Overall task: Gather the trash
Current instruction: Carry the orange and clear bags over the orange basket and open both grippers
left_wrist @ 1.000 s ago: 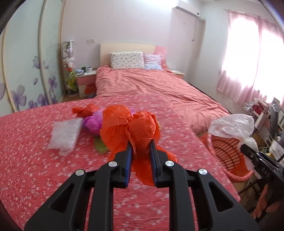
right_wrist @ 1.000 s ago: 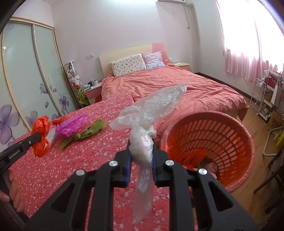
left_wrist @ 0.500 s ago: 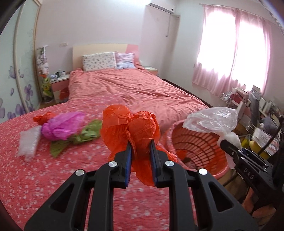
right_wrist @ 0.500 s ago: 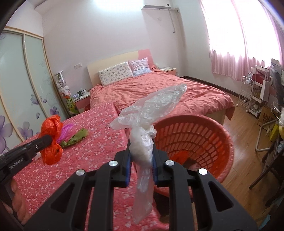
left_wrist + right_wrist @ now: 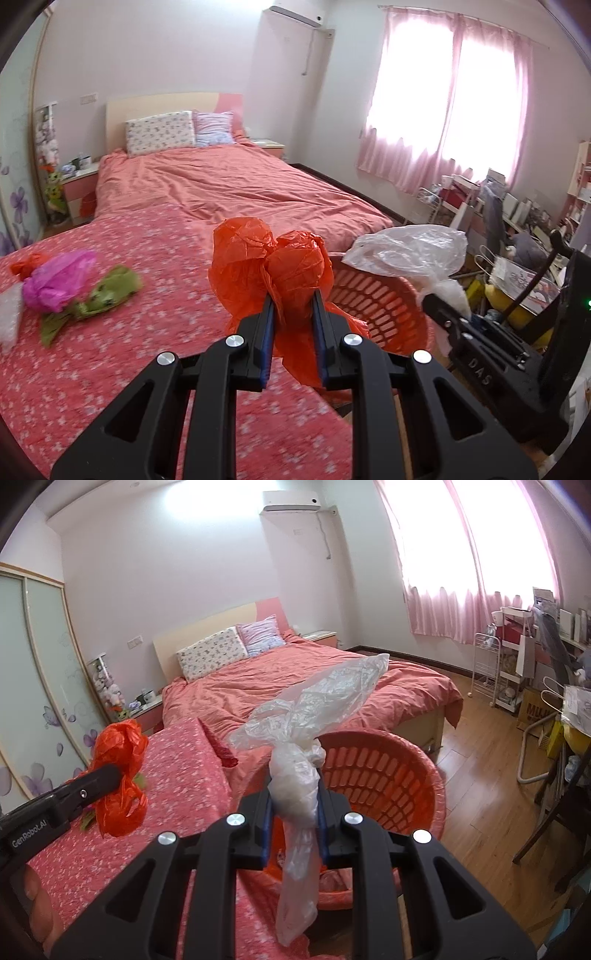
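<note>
We see a bed with a salmon duvet, and before it a flowered red cover whose right edge meets an orange laundry basket standing on the wood floor. Our right gripper is clamped on a clear plastic bag above the basket's near rim. Our left gripper is clamped on a crumpled orange plastic bag near the cover's right edge, just beside the basket. Toward the cover's left edge lie a magenta bag, a green bag and a small orange bag.
</note>
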Action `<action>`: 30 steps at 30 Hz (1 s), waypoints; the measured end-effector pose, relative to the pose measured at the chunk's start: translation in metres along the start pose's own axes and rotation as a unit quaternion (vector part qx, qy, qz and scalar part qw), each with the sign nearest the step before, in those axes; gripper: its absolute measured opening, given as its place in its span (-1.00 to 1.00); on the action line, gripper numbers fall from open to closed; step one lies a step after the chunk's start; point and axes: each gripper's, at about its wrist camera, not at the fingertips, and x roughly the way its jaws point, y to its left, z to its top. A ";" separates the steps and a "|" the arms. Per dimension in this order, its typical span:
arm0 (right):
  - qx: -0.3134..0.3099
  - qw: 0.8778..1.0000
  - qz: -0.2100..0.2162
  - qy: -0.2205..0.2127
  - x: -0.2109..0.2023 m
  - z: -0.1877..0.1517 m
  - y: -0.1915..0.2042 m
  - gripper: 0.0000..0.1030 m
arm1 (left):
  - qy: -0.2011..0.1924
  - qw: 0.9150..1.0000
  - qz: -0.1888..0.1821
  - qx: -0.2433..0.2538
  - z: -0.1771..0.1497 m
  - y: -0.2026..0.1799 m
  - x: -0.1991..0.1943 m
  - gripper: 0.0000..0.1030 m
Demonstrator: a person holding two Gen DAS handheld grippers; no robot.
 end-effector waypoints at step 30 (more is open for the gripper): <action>0.038 0.999 -0.018 -0.001 0.045 0.002 -0.046 -0.61 | 0.044 0.997 -0.054 0.021 -0.005 -0.042 0.070 -0.63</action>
